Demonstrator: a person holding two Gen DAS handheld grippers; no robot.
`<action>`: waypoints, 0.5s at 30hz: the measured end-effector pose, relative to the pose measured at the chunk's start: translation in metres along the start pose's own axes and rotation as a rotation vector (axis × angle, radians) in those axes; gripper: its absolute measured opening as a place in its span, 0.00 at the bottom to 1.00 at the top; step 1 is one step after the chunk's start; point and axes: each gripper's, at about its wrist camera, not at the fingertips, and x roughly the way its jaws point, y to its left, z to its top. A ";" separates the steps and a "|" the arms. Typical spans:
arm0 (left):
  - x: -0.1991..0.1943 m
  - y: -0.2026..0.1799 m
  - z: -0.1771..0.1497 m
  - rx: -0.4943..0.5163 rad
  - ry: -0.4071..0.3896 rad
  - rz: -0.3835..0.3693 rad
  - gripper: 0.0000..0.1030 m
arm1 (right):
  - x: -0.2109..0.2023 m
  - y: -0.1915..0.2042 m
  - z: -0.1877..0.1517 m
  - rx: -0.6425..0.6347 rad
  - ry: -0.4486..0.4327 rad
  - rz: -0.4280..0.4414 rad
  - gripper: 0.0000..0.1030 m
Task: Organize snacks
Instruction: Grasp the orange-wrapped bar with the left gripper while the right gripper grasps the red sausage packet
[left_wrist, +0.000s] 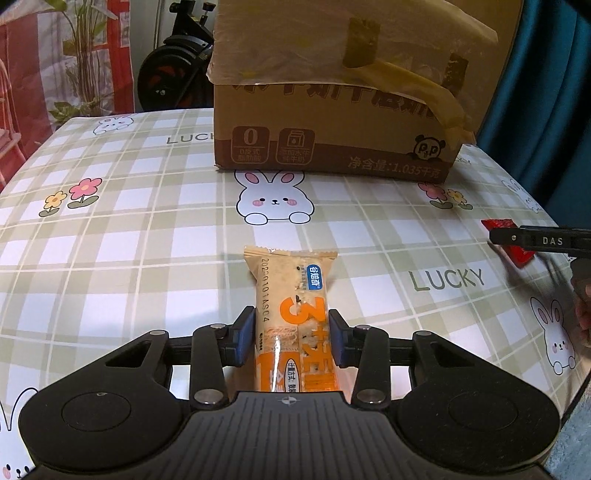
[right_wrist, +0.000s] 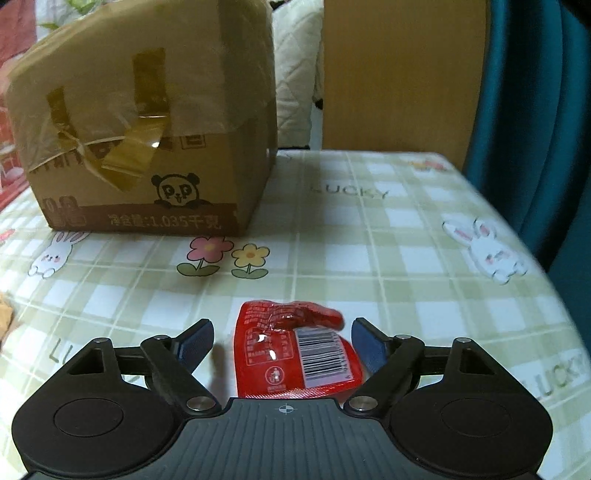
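My left gripper (left_wrist: 291, 325) is shut on an orange and beige snack bar (left_wrist: 291, 295), its blue pads pressing both long sides; the bar points away toward the cardboard box (left_wrist: 332, 122). My right gripper (right_wrist: 282, 332) is open around a red snack packet (right_wrist: 291, 354) that lies on the table between the blue pads, barcode side up, touching neither pad. In the left wrist view the right gripper's black finger (left_wrist: 543, 242) and a corner of the red packet (left_wrist: 517, 254) show at the right edge. The box (right_wrist: 147, 129) stands at the back left in the right wrist view.
The table (left_wrist: 129, 240) has a green checked cloth with rabbits and flowers. The taped box stands at its far side. An exercise bike (left_wrist: 177, 70) and plants are behind the table on the left; a teal curtain (right_wrist: 535, 110) hangs on the right near the table edge.
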 end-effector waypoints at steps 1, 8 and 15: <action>0.000 0.000 0.000 0.000 0.000 0.000 0.41 | 0.002 -0.003 0.000 0.025 0.003 0.010 0.77; -0.001 0.001 -0.001 0.003 -0.005 0.003 0.41 | 0.003 -0.007 0.004 0.079 0.002 0.041 0.73; -0.002 0.002 -0.002 -0.001 -0.007 -0.001 0.41 | 0.005 -0.004 0.007 0.063 0.005 0.023 0.50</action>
